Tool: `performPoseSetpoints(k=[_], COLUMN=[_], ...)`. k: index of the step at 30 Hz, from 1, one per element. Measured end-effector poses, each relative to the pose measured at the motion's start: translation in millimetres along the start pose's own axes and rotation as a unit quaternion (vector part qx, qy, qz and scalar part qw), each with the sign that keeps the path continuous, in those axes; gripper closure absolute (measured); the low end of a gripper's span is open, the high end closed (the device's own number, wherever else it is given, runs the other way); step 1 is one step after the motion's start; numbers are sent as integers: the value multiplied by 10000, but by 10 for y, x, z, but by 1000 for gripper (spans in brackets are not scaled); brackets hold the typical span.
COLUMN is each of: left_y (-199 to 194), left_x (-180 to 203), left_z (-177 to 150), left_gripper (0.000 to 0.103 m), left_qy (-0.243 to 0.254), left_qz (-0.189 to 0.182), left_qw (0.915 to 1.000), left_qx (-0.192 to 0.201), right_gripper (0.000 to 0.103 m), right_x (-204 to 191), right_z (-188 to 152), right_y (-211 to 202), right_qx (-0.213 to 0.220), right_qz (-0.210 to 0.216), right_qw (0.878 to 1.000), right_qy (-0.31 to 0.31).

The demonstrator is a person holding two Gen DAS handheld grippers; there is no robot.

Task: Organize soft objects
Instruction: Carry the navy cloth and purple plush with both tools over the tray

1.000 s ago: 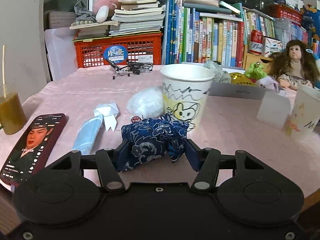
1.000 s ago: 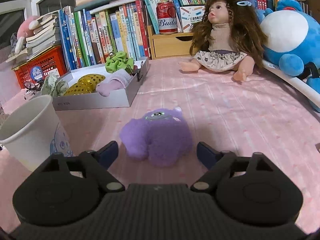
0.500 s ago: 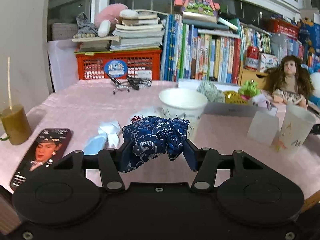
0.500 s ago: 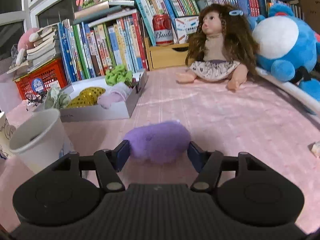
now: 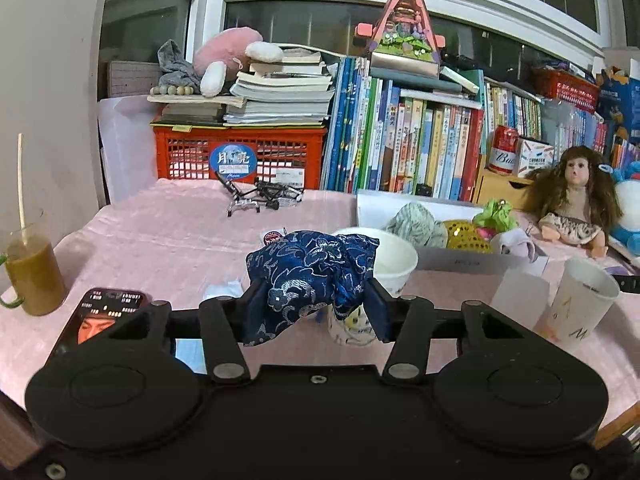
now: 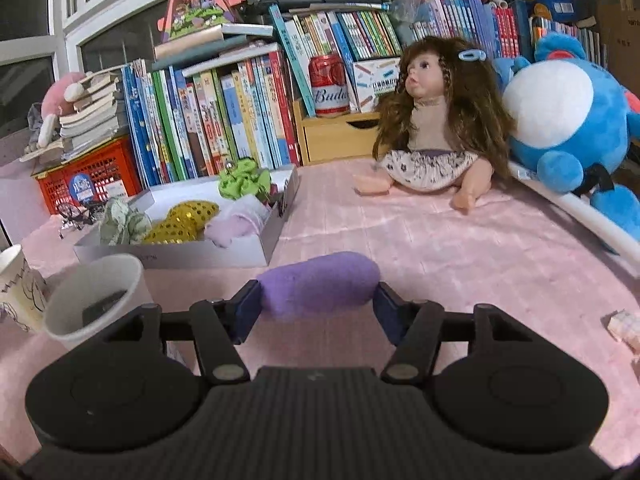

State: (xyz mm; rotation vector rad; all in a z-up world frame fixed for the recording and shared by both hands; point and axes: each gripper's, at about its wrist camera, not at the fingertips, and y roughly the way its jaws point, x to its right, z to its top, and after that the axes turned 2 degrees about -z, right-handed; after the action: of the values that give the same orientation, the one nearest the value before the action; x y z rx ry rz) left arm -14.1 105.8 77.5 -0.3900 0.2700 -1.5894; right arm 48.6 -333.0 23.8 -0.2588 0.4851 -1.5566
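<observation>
Pink cloth covers the surface (image 5: 168, 232), and going from its left edge a glass mug of brown drink (image 5: 34, 276) with a straw stands near a smartphone (image 5: 104, 312) lying face up with its screen lit; further back a red plastic crate (image 5: 240, 156) carries stacked books, with a row of upright picture books (image 5: 404, 148) to its right. The left hand-held gripper (image 5: 314, 304) is clamped on a navy brocade pouch (image 5: 310, 276), its jaws having just been closing, the cloth bunched between the pads and hanging clear of the surface in front of a white paper cup (image 5: 390, 268); a second paper cup (image 5: 580, 304) with drawn marks stands to the right. Behind the cups a shallow white box (image 6: 200, 254) holds a grey-green scrunchie (image 6: 120, 220), a gold sequinned piece (image 6: 184, 222), a pale lilac soft item (image 6: 236, 226) and a lime green scrunchie (image 6: 244, 178). The right hand-held gripper (image 6: 318, 306) grips a purple plush toy (image 6: 320, 282), both pads pressed into its sides, lifted above the pink cloth just right of the box; its jaws closed in on the toy a moment ago. Further right a long-haired doll (image 6: 432, 120) sits against a wooden drawer unit (image 6: 336, 136) bearing a red beer can (image 6: 329, 85); a blue and white plush (image 6: 568, 120) leans beside the doll.
</observation>
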Motion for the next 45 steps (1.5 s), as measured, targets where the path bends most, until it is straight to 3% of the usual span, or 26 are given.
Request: performPoseSetpoints(k=[9,17,27,38,45], left_y=[46,213,609,1450,2085], left_x=[58,113,267,518,578], left_z=[313,672,1147,1541,1552], left_gripper=[56,57,58,58,58], left_qy=[94,33,-7,-388,-1093], left_qz=[-153,-571,-802,-1030,-1073], left_qw=[9997,9984,9966,9885,9730], left_qx=[190,7,-200,-1035,-1725], right_gripper=[40,40,40,40,40], right_x=[-76,-225,-438,-872,-1182], right_z=[239,513,901,1306,1419], right_y=[-69,-53,103,465,829], right_qx=[157,218,127,-202,-541], right_qz=[169,388,819,1229,1276], right_qw=[9997,9990,9965,9921,9903], right_qy=[-8,-36,134,115,102])
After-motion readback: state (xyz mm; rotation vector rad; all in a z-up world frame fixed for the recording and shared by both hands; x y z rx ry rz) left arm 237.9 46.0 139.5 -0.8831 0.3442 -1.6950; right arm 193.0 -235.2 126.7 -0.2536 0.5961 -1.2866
